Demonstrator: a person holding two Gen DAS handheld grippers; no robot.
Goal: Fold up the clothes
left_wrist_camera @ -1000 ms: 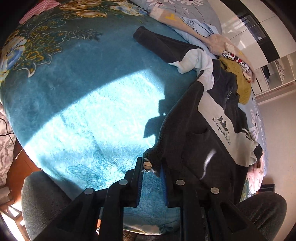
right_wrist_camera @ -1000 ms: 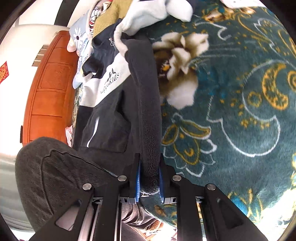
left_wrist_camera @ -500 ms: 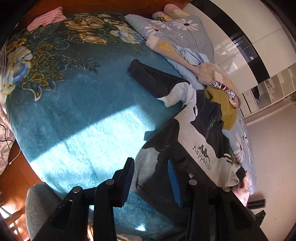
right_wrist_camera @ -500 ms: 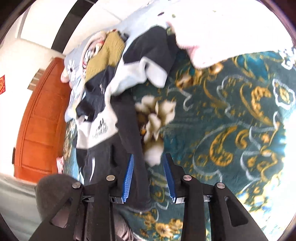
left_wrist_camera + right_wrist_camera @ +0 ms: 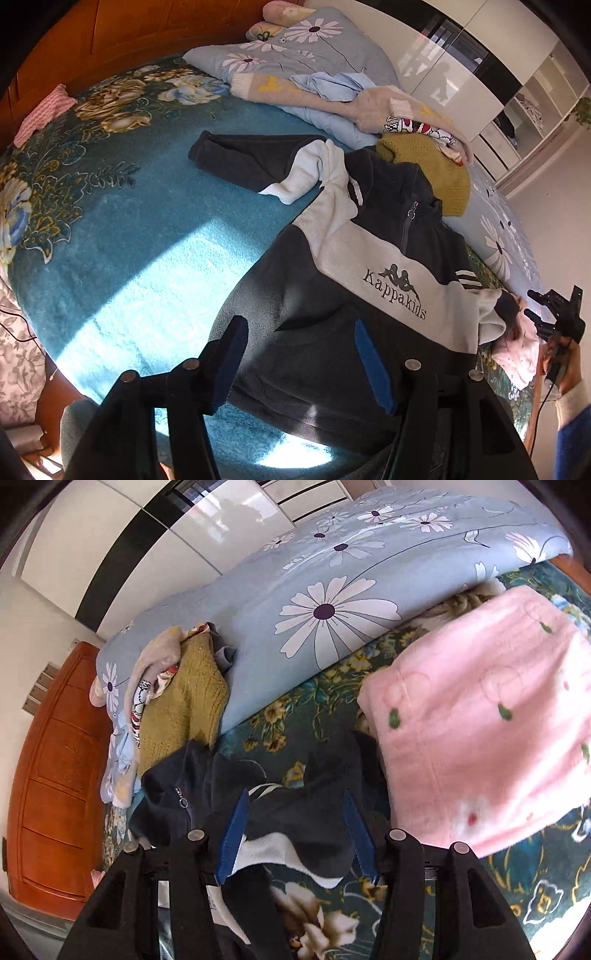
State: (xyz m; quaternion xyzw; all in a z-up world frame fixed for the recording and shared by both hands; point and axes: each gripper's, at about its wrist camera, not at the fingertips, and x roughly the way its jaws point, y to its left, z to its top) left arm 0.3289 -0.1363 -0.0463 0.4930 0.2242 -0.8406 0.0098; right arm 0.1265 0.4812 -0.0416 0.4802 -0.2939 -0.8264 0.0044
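A dark navy and grey fleece jacket point(image 5: 369, 258) with a Kappakids logo lies spread face up on the teal flowered blanket point(image 5: 129, 229). One sleeve point(image 5: 240, 158) is stretched out to the left. My left gripper point(image 5: 303, 354) hovers over the jacket's lower body; its jaws are opening and nothing is between them. My right gripper point(image 5: 295, 834) hangs above the jacket's collar and shoulder point(image 5: 314, 805), jaws also opening and empty. In the left wrist view the right gripper point(image 5: 537, 306) shows at the far right, held by a hand.
A pile with a mustard knit point(image 5: 436, 173) and a beige sweater point(image 5: 369, 107) leans on the daisy-print duvet point(image 5: 332, 590) behind the jacket. A folded pink fleece point(image 5: 480, 731) lies right of the collar. The bed's edge runs along the lower left, with a wooden headboard point(image 5: 92, 37) beyond.
Both grippers let go of the jacket's hem, opened and lifted away. The right one swung up the jacket toward the collar and the pink fleece.
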